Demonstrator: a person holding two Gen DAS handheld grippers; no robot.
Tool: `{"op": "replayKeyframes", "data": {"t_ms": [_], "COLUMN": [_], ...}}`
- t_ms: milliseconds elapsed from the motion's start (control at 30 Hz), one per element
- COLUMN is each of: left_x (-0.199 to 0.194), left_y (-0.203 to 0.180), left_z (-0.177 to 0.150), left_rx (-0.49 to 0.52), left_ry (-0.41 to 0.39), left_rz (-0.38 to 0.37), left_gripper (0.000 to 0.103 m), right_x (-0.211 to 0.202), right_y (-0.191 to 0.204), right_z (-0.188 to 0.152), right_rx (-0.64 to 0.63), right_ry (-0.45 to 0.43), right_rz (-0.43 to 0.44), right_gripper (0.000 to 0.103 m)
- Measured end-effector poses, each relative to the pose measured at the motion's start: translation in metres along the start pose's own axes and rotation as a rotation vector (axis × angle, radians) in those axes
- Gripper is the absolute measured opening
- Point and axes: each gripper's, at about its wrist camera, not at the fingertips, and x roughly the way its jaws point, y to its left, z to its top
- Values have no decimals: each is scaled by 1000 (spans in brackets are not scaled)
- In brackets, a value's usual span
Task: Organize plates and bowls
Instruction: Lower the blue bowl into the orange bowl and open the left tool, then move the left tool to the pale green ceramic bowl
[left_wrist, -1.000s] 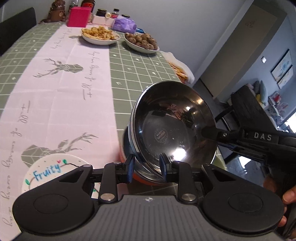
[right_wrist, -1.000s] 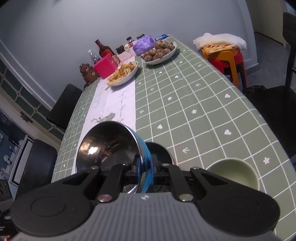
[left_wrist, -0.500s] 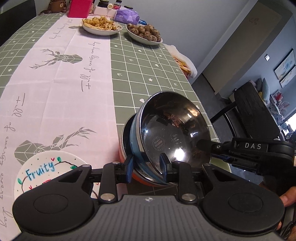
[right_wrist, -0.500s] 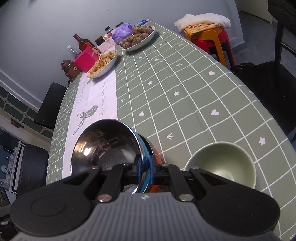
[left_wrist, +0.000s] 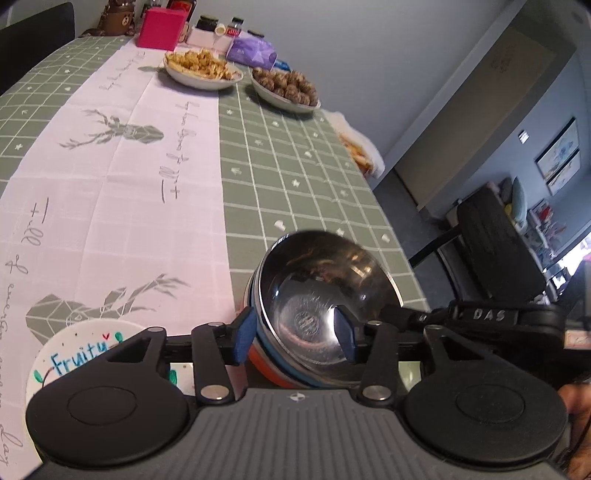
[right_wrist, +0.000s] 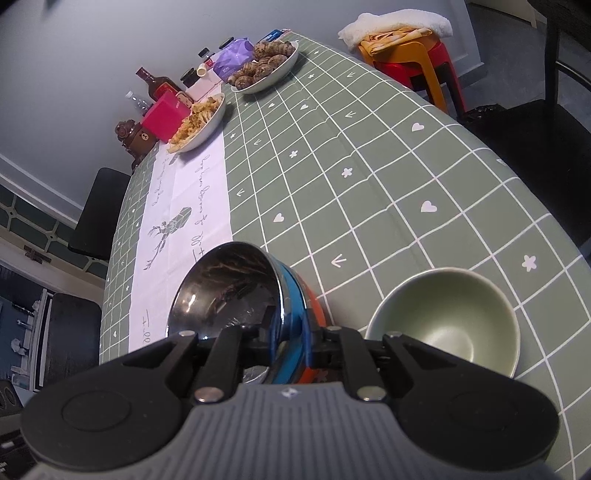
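Steel bowl (left_wrist: 325, 295), nested with blue-rimmed and orange bowls beneath it into one stack, sits on the green checked tablecloth (right_wrist: 369, 166) directly ahead of both tools. Right gripper (right_wrist: 290, 341) pinches the near rim of the stack, one finger inside the steel bowl, the other against the orange wall. Left gripper (left_wrist: 293, 338) stands spread, its blue pads (left_wrist: 242, 339) straddling the stack's rim without pressing it. Green bowl (right_wrist: 447, 321) rests just right of the right gripper, near the stack. White "Fruity" plate (left_wrist: 74, 362) lies left of the left gripper. Two food dishes (left_wrist: 203, 70) stand far ahead.
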Motion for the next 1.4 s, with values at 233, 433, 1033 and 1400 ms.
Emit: {"op": "replayKeyframes", "data": {"t_ms": [233, 433, 1033, 1400], "left_x": [-5, 1, -44, -40], "left_y": [9, 11, -54, -108], "left_z": [6, 4, -14, -50], "left_rx": [-42, -41, 204, 302], "left_ry": [-50, -75, -302, -295], "left_rz": [-13, -10, -98, -139], "left_gripper": [55, 54, 65, 73], "right_x": [-9, -12, -49, -78], "right_y": [11, 20, 44, 10], "right_z": [-3, -5, -15, -12], "right_rx": [-75, -154, -382, -473], "right_ry": [-64, -102, -257, -310], "right_rz": [-23, -39, -57, -179], "right_gripper": [15, 15, 17, 32]}}
